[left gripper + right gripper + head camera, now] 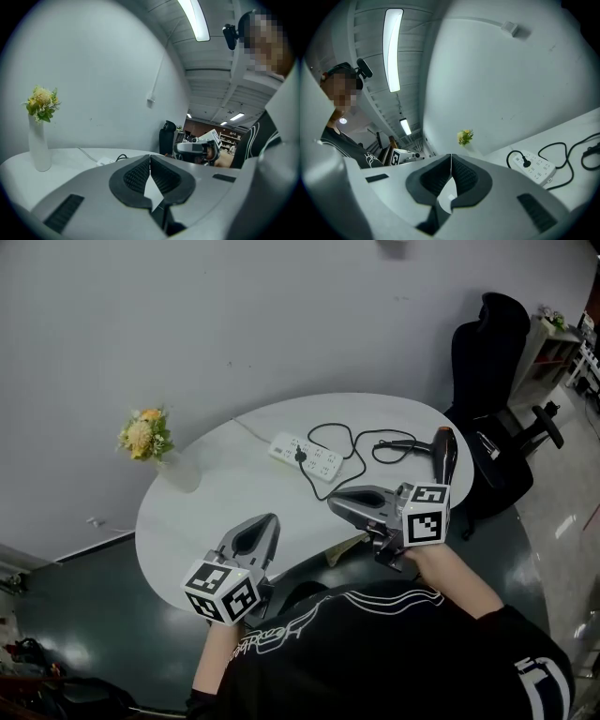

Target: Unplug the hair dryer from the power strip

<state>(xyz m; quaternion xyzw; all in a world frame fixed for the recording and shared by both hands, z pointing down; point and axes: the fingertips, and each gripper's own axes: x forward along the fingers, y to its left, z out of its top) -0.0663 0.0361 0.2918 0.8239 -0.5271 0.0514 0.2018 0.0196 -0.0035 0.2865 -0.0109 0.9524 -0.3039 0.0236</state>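
On the counter [216, 498], the hair dryer [444, 454] lies with its plug [300, 455] in the power strip [317, 459]; left gripper [272, 518] and right gripper [333, 502] hover nearby, both pressed together, empty.

Office-type workroom, sparsely furnished.
A rounded white table [187, 512] is set against a plain grey wall [234, 324], with a black office chair [487, 348] beside it and open shelving [555, 338] seen at the far right. A dark glossy floor [84, 615] is laid around it. Long strip lights [393, 49] are mounted on a ribbed ceiling [211, 75], and a further lit area with shelves [227, 127] is glimpsed beyond.
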